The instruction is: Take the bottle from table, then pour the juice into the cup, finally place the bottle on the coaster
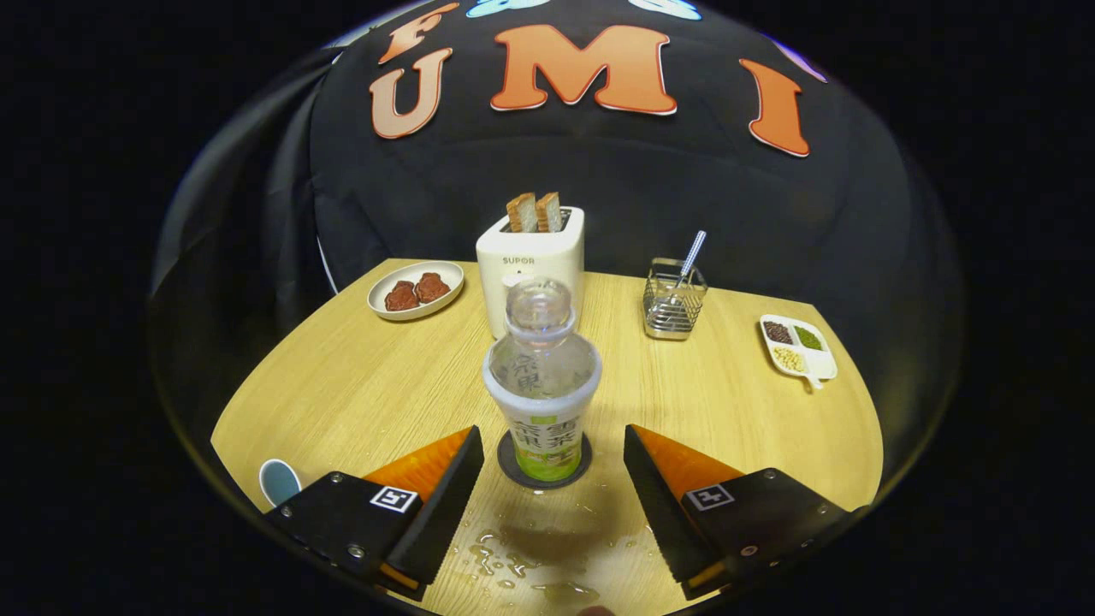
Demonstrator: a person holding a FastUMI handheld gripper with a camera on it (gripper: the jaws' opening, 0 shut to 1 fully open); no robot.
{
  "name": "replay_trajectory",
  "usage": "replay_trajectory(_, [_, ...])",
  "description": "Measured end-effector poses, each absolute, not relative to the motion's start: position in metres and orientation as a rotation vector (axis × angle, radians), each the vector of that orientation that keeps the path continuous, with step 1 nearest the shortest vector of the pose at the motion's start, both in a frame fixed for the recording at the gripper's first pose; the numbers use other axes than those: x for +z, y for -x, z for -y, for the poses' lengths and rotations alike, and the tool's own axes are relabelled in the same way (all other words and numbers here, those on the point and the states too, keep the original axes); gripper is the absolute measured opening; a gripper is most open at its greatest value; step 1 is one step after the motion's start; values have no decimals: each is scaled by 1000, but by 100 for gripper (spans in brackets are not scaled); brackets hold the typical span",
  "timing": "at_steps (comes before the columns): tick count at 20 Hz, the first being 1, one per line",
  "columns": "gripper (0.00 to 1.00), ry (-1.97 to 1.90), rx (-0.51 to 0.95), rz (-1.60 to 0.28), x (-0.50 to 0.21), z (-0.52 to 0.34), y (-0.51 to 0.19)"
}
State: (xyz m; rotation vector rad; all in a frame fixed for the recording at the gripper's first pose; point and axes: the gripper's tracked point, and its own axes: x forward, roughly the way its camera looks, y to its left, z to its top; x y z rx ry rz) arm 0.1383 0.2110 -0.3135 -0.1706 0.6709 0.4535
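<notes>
While spread apart, tongs (547, 479) flanking one bottle (542, 385) on one coaster (510, 466).

Fisheye view from the gripper, low over the near edge of a round wooden table (359, 385), looking forward and slightly down.

The camera faces along the gripper (547, 479), whose two fingers stand wide apart, touching nothing. It sits close to the bottle (542, 385), which stands upright on a dark coaster (511, 466) just ahead of the fingers, between their tips. Beyond, well apart, stand a toaster (530, 265), a wire utensil holder (674, 299), and the black cloth wall (727, 214) at the back.
</notes>
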Motion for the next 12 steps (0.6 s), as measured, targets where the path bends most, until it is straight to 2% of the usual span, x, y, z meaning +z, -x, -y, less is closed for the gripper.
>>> replay_trajectory(12, [97, 29, 360, -353, -91, -131, -107])
